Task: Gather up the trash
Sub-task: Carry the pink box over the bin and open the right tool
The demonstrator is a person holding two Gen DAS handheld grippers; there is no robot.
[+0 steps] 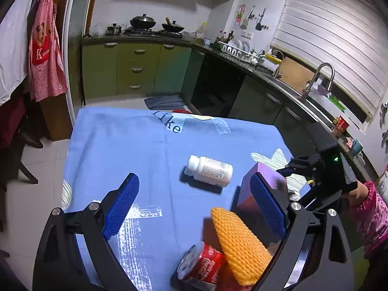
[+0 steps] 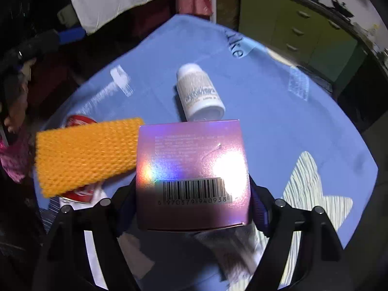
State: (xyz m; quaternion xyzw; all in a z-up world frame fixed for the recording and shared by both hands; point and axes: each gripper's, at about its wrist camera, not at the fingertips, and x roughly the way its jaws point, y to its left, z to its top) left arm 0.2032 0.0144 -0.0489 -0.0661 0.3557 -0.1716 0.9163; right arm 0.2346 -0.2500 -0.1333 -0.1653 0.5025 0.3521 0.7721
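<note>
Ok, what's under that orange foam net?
A red can lies on its side under the orange net, its silver end and part of its red body showing. The rest of the can is covered, so anything else beneath can't be seen.

On the tablecloth [image 1: 116, 150] the bottle [image 1: 209, 171] lies on its side near the middle. The box [image 2: 192, 177] stands just before it; the foam net [image 2: 86, 155] lies left of the box, over the can [image 1: 202, 264].

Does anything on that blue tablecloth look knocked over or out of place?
Yes. The white bottle lies on its side mid-table, and the red can is tipped over too, partly under the orange foam net.
</note>
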